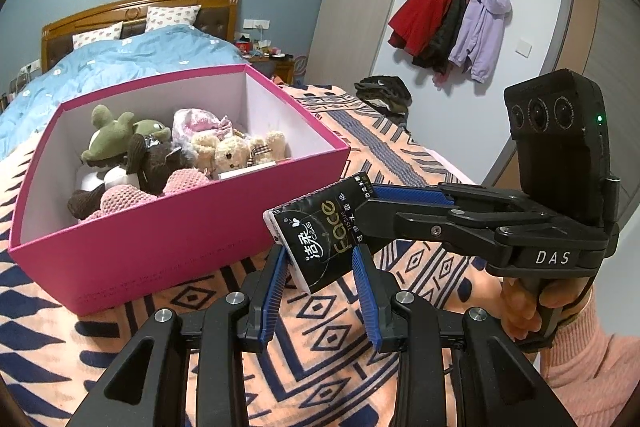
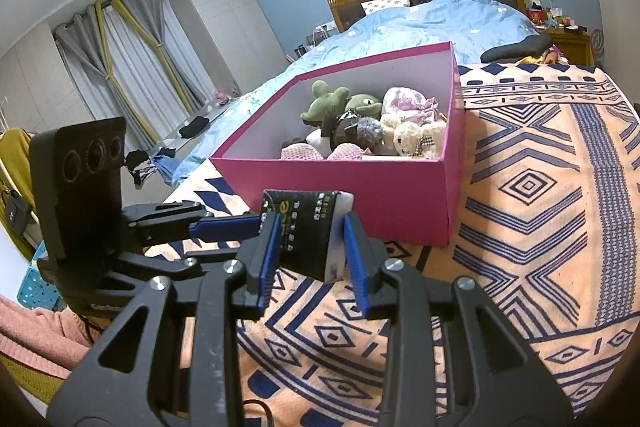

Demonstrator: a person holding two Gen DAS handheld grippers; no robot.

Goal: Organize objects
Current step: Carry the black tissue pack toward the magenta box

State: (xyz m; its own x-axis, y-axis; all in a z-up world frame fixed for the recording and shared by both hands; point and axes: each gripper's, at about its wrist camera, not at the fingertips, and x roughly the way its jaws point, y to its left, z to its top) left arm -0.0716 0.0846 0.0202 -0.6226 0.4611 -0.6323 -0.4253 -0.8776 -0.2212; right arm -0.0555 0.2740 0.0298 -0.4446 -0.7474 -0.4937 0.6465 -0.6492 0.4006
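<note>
I have a black tissue pack (image 1: 320, 227) held up over the patterned blanket (image 1: 328, 347), just near of the pink box (image 1: 168, 247) full of plush toys (image 1: 168, 151). My left gripper (image 1: 320, 259) pinches its near end between the blue pads, and my right gripper (image 2: 310, 231) clamps its other end, both sets of jaws closed on the pack.

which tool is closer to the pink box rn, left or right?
Hard to call; left looks marginally nearer. Both the left tool and the right tool are shut on the tissue pack, held just in front of the pink box.
</note>
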